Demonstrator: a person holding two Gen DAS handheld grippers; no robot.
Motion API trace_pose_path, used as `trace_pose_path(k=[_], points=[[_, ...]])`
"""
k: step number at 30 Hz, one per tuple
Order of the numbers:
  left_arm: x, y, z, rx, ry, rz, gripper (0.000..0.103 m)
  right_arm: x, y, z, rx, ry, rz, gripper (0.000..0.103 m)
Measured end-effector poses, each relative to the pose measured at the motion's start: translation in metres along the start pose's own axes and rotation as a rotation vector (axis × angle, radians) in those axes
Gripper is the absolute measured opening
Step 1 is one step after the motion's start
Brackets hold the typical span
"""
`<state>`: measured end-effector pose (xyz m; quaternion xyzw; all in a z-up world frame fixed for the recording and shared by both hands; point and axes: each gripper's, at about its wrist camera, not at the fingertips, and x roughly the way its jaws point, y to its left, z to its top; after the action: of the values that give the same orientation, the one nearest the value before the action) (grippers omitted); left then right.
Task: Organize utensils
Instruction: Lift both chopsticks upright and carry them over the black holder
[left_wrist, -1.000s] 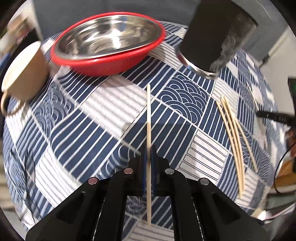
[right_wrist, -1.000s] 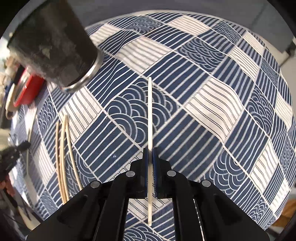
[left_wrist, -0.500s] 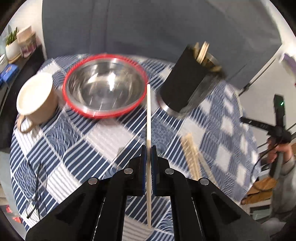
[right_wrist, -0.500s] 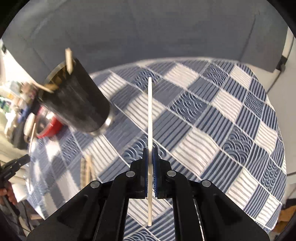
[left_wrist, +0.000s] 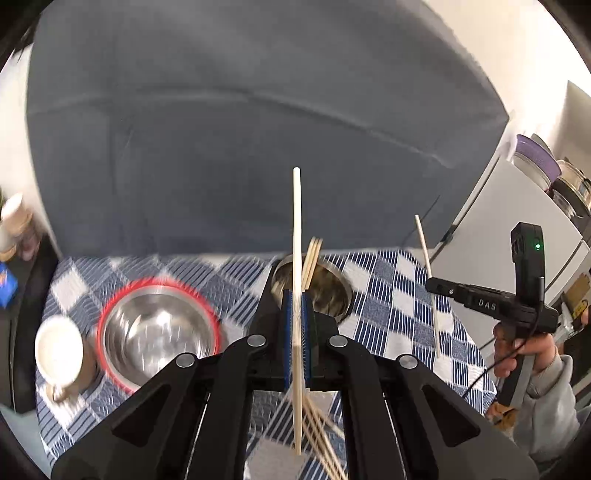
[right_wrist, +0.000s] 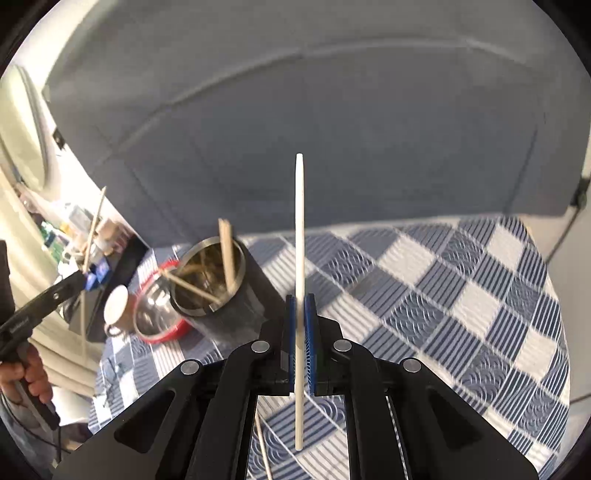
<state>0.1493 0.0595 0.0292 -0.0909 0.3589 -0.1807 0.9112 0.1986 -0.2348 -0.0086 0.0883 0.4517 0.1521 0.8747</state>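
The left gripper (left_wrist: 295, 321) is clenched on one pale wooden chopstick (left_wrist: 296, 229), which passes between its blue pads and stands out past them at both ends. In the left wrist view this chopstick crosses in front of the open mouth of the dark metal holder (left_wrist: 328, 291), which stands on the blue and white checked tablecloth (left_wrist: 391, 295) with a few chopsticks leaning inside it. To the left of the holder there is a steel bowl in a red basket (left_wrist: 159, 332), and beside that a cream mug (left_wrist: 59, 350). More loose chopsticks (left_wrist: 321, 443) lie on the cloth under the gripper. The right gripper (right_wrist: 300, 332) is also clenched, on a second chopstick (right_wrist: 300, 229), held upright in the same way above the cloth. In the right wrist view the holder (right_wrist: 221, 291) is to the left of this gripper and well apart from it, with chopsticks inside. Each view shows the other gripper at its edge, held by a hand (left_wrist: 524, 354), its chopstick pointing up.
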Motion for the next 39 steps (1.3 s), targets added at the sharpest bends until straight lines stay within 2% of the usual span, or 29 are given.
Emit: trace_pose_path(k=[7,13,16,20,25,29,34,39], points=[[0.021,-0.016,0.033,-0.012,-0.042,-0.050,0.005,-0.005,0.018,0.032,-0.052,-0.080,0.011,0.005],[0.036,-0.015,0.049,-0.043,-0.085,-0.058,0.005,-0.002,0.026,0.054,-0.054,-0.159,0.072,0.005],[0.041,-0.012,0.053,-0.057,-0.132,-0.055,0.005,0.005,0.029,0.061,-0.056,-0.205,0.107,0.005],[0.051,-0.006,0.049,-0.065,-0.211,-0.047,0.005,0.016,0.034,0.065,-0.052,-0.274,0.177,0.005],[0.069,0.004,0.034,-0.074,-0.309,-0.054,0.005,0.040,0.040,0.062,-0.069,-0.318,0.221,0.005],[0.085,-0.001,0.015,-0.006,-0.385,-0.041,0.005,0.066,0.044,0.056,-0.080,-0.321,0.230,0.005],[0.105,-0.005,-0.003,0.044,-0.349,-0.014,0.005,0.094,0.047,0.037,-0.110,-0.275,0.236,0.005],[0.112,-0.004,-0.015,0.050,-0.296,-0.002,0.005,0.102,0.048,0.022,-0.127,-0.243,0.228,0.005]])
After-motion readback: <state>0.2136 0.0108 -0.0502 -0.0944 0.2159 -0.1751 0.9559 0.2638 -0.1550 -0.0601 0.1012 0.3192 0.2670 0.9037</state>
